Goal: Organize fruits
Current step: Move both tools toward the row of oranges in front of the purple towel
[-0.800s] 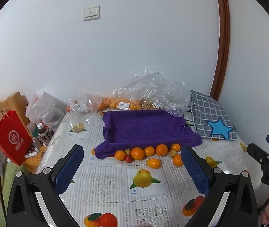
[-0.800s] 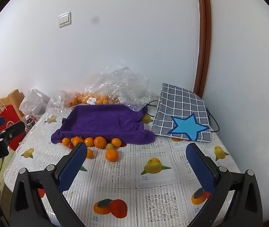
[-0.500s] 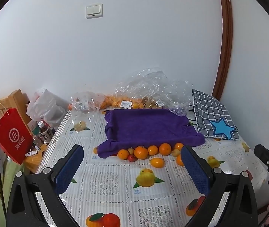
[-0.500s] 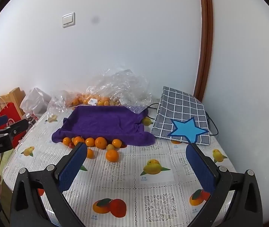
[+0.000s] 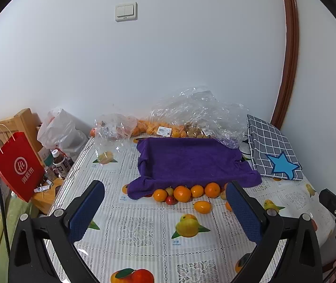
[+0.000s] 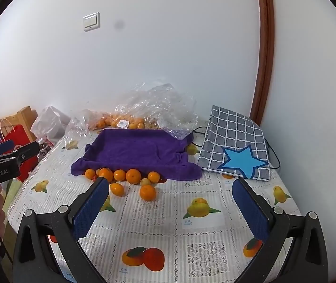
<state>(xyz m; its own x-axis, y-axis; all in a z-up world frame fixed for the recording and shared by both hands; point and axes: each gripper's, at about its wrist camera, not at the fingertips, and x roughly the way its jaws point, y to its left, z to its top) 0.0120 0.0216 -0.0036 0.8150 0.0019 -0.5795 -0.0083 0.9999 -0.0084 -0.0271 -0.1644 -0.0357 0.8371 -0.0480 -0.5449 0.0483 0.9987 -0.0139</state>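
Observation:
Several oranges and small red and yellow fruits lie in a row along the front edge of a purple towel on the table; they also show in the right wrist view, with the towel behind. One orange and an oval one lie loose in front. My left gripper is open and empty, above the table short of the fruit. My right gripper is open and empty, also short of the fruit.
Clear plastic bags with more oranges lie against the back wall. A grey checked bag with a blue star lies at the right. A red paper bag and bottles stand left of the table. The tablecloth has printed fruit.
Both grippers have drawn back and risen slightly, so the fruit and towel look a little farther and lower in view. Nothing on the table has moved.

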